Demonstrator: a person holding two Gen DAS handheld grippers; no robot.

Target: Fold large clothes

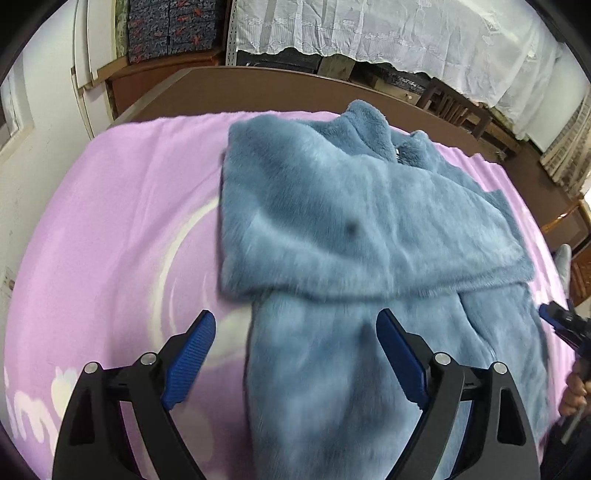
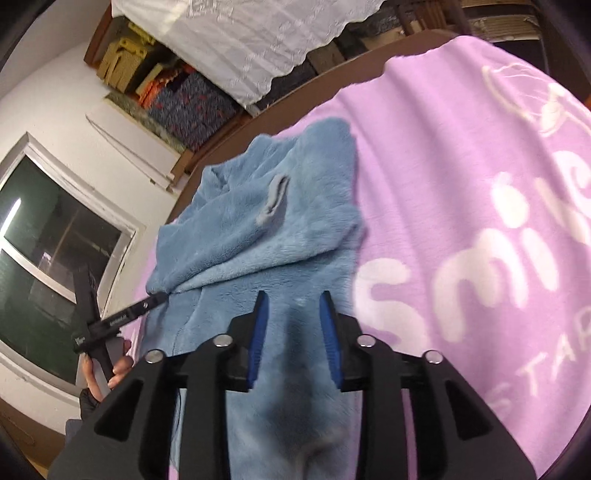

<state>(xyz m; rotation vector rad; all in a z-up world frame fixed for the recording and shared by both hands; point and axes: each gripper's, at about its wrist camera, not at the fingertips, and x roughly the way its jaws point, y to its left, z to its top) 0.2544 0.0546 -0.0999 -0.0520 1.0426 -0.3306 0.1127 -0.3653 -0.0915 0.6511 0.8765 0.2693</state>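
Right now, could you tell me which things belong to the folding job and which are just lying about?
Job: blue fleece coat, left gripper, right gripper, pink blanket beneath.
Lying about: lace cloth, patterned boxes, chair, window.

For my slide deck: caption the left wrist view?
Open left hand-held gripper above a partly folded blue fleece garment on a lilac blanket.

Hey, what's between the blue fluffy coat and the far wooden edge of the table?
In the left wrist view, only a strip of the purple blanket lies between the blue coat and the table edge.
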